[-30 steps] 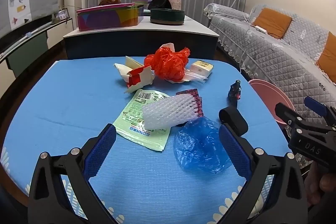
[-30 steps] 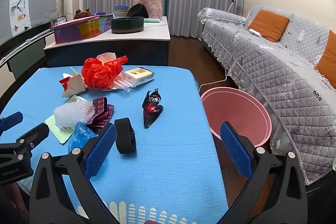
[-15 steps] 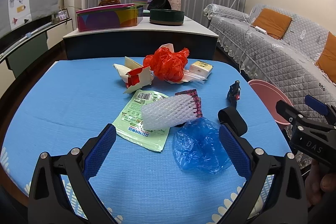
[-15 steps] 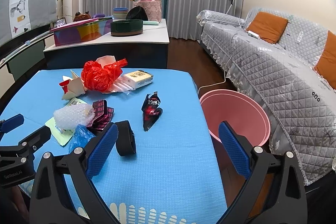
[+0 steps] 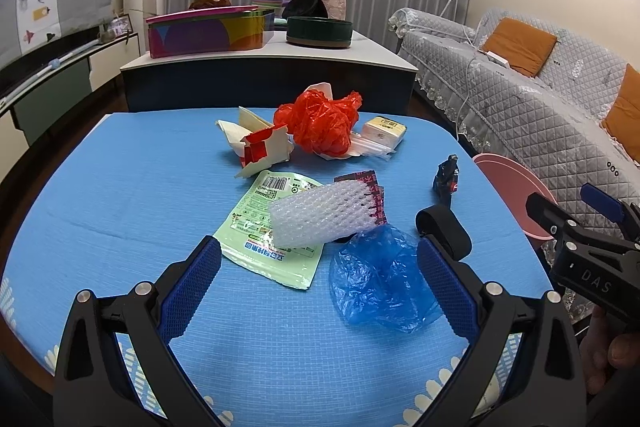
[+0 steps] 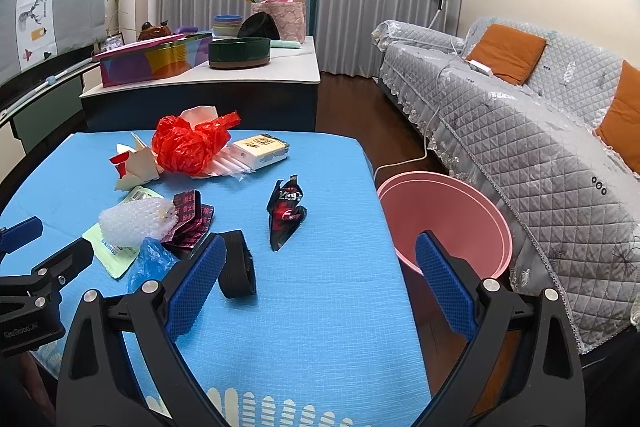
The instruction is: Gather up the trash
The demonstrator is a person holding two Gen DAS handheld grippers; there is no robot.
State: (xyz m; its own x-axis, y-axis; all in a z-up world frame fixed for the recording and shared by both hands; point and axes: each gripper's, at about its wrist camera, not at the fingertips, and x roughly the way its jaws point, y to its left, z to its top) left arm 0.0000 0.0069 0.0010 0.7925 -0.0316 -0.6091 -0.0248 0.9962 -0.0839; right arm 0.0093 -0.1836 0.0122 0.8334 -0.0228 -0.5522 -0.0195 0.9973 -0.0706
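Trash lies on the blue table: a red plastic bag, torn red-white paper, a green packet, white bubble wrap, a blue plastic bag, a black band, a dark wrapper and a small yellow-white box. A pink bin stands beside the table's right edge. My left gripper is open and empty, just short of the blue bag. My right gripper is open and empty above the table's near right part, next to the black band.
A dark counter behind the table carries a colourful tin and a green round box. A grey quilted sofa with orange cushions runs along the right. A white cable lies on the floor by the bin.
Both grippers have drifted slightly; the views shift a little. Nothing on the table has moved and both grippers stay open.
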